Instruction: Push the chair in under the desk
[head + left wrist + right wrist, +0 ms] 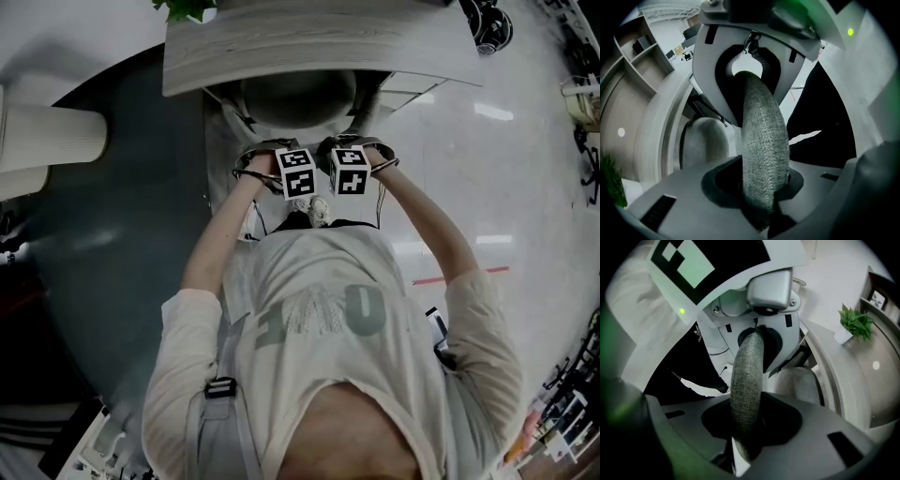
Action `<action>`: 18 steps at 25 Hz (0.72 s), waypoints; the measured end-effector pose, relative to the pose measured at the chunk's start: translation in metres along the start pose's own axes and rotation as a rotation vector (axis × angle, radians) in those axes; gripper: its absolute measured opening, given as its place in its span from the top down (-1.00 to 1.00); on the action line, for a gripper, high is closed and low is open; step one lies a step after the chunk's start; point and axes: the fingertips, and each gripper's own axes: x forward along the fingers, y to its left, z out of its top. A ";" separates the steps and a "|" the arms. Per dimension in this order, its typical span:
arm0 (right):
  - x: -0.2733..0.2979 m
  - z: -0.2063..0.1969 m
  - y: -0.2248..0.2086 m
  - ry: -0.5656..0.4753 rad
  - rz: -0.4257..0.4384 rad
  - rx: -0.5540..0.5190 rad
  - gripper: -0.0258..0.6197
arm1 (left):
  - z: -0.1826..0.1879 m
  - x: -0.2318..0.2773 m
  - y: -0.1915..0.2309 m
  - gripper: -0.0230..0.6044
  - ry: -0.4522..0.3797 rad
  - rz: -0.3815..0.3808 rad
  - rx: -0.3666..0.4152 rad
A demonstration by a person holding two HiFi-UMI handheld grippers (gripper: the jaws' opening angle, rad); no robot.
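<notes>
left gripper (761, 190): jaws part-closed, clamped on rim of grey woven-fabric chair back (761, 126) | right gripper (746, 425): same grip (just beside left) | pale wood-grain desk (309, 47): beyond both

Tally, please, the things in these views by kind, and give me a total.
1 chair
1 desk
1 potted plant
2 grippers: the left gripper and the right gripper, each closed on the fabric top edge of the chair
Total: 5
</notes>
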 end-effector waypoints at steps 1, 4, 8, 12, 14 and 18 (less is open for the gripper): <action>0.000 -0.001 0.000 0.000 -0.005 0.000 0.61 | 0.001 0.000 0.000 0.51 -0.002 -0.003 0.000; 0.001 -0.001 -0.001 -0.001 -0.015 -0.004 0.61 | 0.001 0.001 0.001 0.50 -0.007 -0.016 -0.001; -0.004 0.001 0.001 0.018 0.056 0.056 0.50 | 0.002 -0.002 -0.001 0.50 -0.015 -0.037 0.009; -0.015 0.002 -0.002 0.100 -0.009 -0.032 0.44 | 0.003 -0.017 0.000 0.50 -0.034 0.014 0.028; -0.026 0.003 0.000 0.105 -0.034 -0.065 0.44 | 0.001 -0.030 -0.002 0.50 -0.044 0.026 0.042; -0.064 0.010 -0.005 0.058 -0.045 0.015 0.44 | -0.001 -0.067 -0.003 0.50 -0.119 0.021 -0.018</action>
